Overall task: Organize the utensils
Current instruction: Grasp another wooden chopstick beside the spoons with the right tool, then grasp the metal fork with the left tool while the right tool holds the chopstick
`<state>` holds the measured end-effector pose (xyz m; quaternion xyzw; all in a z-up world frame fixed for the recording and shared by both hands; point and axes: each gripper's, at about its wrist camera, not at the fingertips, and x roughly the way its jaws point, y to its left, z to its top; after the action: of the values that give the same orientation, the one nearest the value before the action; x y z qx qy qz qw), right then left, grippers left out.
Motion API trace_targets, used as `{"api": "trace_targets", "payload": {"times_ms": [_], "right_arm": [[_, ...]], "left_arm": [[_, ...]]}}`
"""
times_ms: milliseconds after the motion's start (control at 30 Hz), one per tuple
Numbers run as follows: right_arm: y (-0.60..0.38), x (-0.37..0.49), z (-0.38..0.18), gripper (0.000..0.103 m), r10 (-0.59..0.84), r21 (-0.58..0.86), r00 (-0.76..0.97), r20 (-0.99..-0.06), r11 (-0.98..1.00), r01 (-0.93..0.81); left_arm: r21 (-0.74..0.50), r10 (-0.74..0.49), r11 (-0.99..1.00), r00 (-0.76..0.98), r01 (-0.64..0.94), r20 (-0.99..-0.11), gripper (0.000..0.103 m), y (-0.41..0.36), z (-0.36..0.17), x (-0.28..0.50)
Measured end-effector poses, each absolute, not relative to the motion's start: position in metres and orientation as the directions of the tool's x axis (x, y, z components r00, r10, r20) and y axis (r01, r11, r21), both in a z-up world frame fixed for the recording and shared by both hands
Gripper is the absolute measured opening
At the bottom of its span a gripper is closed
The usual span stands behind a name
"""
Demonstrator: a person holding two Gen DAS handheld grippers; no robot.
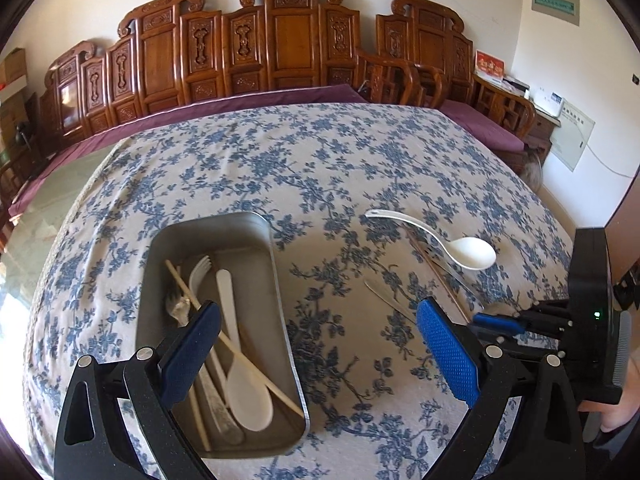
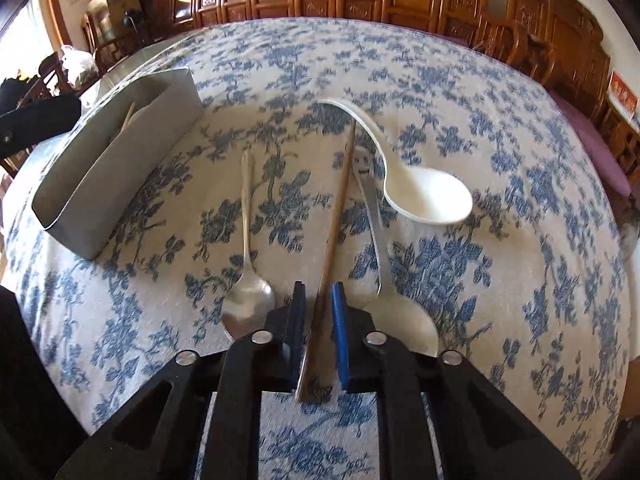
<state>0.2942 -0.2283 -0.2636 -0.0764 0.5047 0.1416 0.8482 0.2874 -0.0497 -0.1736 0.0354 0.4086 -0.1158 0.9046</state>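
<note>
A steel tray (image 1: pixel 280 276) lies on the blue-flowered tablecloth and holds a white spoon (image 1: pixel 244 384), a white fork, a metal fork and chopsticks. My left gripper (image 1: pixel 316 344) is open and empty, its left finger over the tray. On the cloth lie a white ladle-shaped spoon (image 2: pixel 424 196), a metal spoon (image 2: pixel 248 300), a second metal spoon (image 2: pixel 376 236) and a brown chopstick (image 2: pixel 340 204). My right gripper (image 2: pixel 318 300) has its jaws close around the chopstick's near end. The tray also shows in the right wrist view (image 2: pixel 132 156), at the left.
Carved wooden chairs and a bench (image 1: pixel 288 44) with a purple cushion stand behind the table. The tablecloth (image 1: pixel 320 160) reaches the far table edge. A person's hand holds the right gripper at the right edge of the left wrist view.
</note>
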Motion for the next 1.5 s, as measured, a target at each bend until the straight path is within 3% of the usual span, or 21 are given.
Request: {"api": "trace_targets", "payload": {"times_ms": [100,600,1067,1500], "right_arm": [[-0.228,0.294,-0.264,0.006,0.146,-0.008,0.449,-0.881,0.946,-0.324],[-0.297,0.250,-0.203,0.006,0.185,0.025,0.538,-0.822,0.956,-0.292],[-0.316,0.245,-0.199,0.005,0.239,0.081,0.546,-0.803,0.951,-0.298],[-0.319,0.245,-0.199,0.006,0.238,0.082,0.548,-0.802,0.952,-0.294]], "left_arm": [[-0.018,-0.174,0.970,0.638,0.244,-0.750,0.094,-0.058,-0.175,0.283],[0.014,-0.159,0.959,0.576,0.284,-0.802,0.094,-0.106,-0.194,0.251],[-0.032,-0.179,0.950,0.458,0.310,-0.871,0.094,-0.157,-0.236,0.269],[0.020,-0.181,0.925,0.485,0.380,-0.855,0.042,-0.178,-0.237,0.262]]}}
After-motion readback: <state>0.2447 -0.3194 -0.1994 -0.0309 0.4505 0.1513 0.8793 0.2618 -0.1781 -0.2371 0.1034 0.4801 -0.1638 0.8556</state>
